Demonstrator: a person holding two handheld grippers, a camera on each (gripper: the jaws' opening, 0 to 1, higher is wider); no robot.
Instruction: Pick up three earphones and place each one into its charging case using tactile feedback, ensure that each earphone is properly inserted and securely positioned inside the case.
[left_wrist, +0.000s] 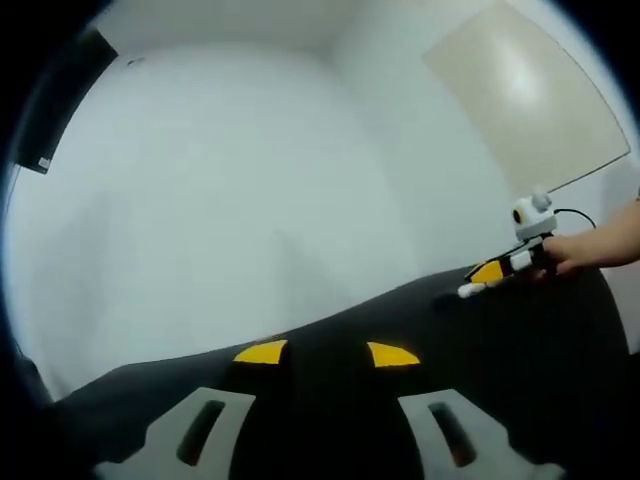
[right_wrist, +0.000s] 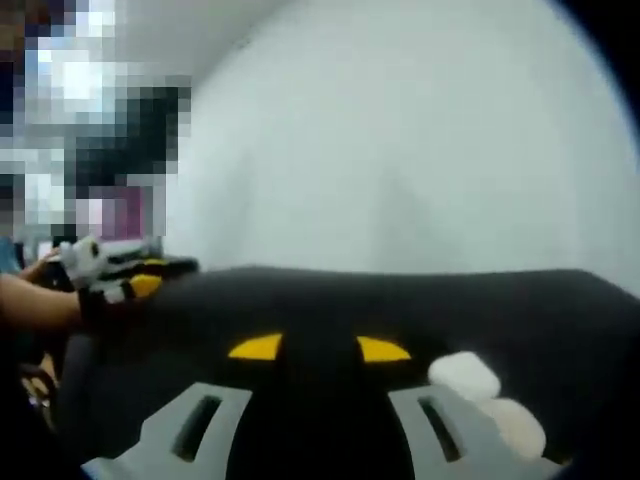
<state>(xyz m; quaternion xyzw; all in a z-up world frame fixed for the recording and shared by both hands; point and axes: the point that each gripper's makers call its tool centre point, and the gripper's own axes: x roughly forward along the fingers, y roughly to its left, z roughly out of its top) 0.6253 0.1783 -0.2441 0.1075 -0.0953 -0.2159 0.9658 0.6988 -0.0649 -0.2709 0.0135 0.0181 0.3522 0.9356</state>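
- The left gripper (left_wrist: 326, 354) hung over a black mat (left_wrist: 520, 350), its yellow-tipped jaws apart with nothing between them.
- Far right, a hand (left_wrist: 600, 243) held the right gripper (left_wrist: 478, 281) low at the mat's far edge.
- A white wall (left_wrist: 230, 180) stood behind the mat.
- A beige panel (left_wrist: 520, 85) sat high on the right.

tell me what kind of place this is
Probably a plain indoor work or lab room: a dark-covered table against bare white walls, with two small white cases lying by the right tongs.
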